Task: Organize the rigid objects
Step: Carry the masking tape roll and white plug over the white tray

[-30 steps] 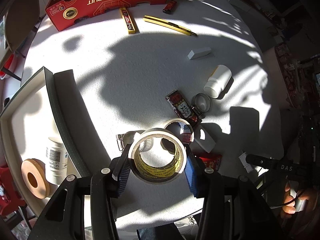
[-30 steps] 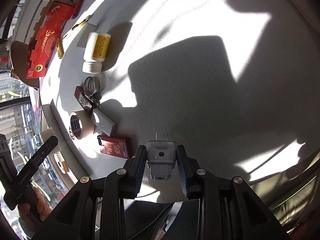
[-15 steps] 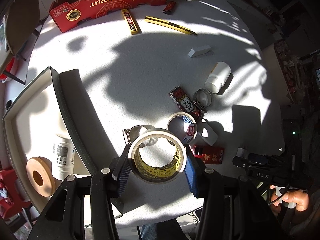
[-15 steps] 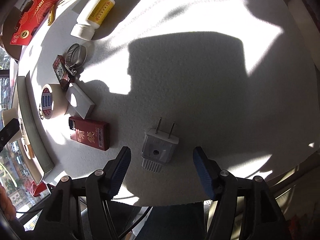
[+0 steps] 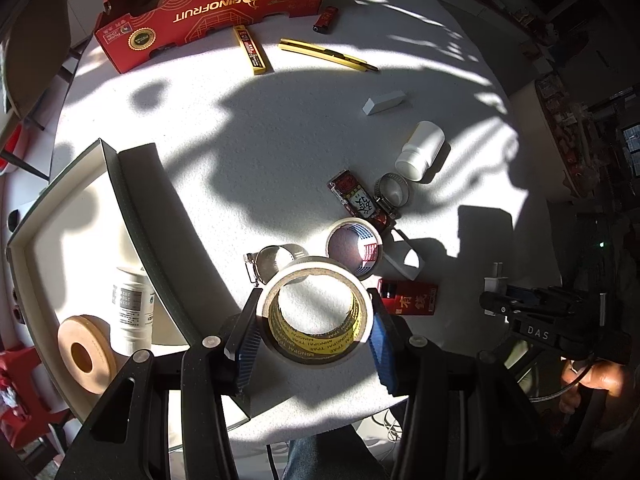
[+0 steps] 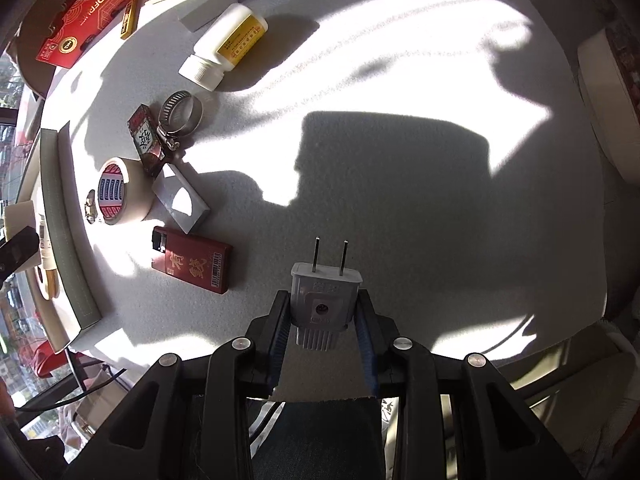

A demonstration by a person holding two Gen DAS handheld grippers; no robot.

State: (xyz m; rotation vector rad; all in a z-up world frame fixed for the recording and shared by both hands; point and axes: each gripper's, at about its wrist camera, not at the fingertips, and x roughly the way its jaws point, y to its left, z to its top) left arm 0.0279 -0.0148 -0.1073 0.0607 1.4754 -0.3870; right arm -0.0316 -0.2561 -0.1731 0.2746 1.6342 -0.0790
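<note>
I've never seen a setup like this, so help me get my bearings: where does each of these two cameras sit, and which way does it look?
Left wrist: sits behind the left gripper, looking forward and down over the table; its fingers clamp a tape roll, with the tray at left; the person's other hand shows at right.
Right wrist: sits behind the right gripper, looking across the table; its fingers pinch a grey plug; jeans show below.
Shared: white bottle, red lighter, red box.
</note>
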